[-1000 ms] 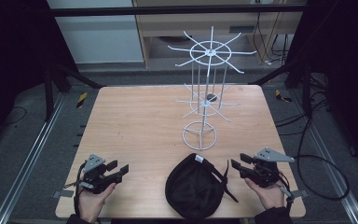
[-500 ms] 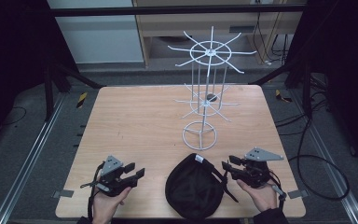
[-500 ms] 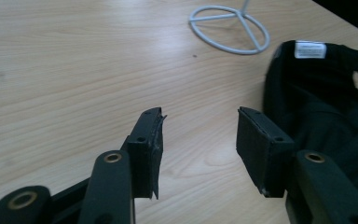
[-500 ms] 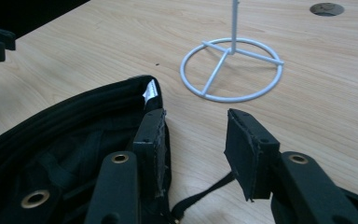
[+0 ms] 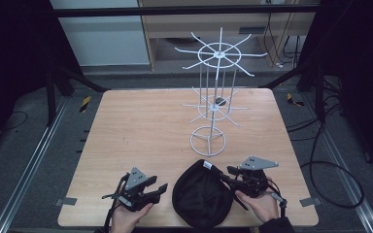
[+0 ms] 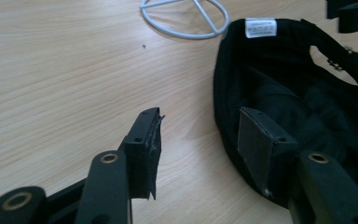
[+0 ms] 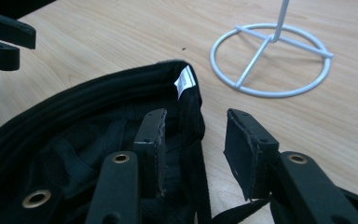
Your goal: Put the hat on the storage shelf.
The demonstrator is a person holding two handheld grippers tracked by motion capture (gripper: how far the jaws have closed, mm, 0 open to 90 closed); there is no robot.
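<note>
Black cap (image 5: 201, 200) on the bench (image 5: 145, 126), your claws either side.
Your left claw (image 6: 198, 135) and right claw (image 7: 193, 140) both gape at its rim, having just been closing; neither pinches it.

Both grippers (image 5: 141, 191) (image 5: 245, 178) are black, each topped by a grey three-cornered plate; brass-ringed screw holes dot the jaws, and the sleeve looks dark.

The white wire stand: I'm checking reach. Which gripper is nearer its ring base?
Right. The right gripper sits at the black cap's right rim, just below the ring base; the left gripper is left of the cap, farther off.
</note>
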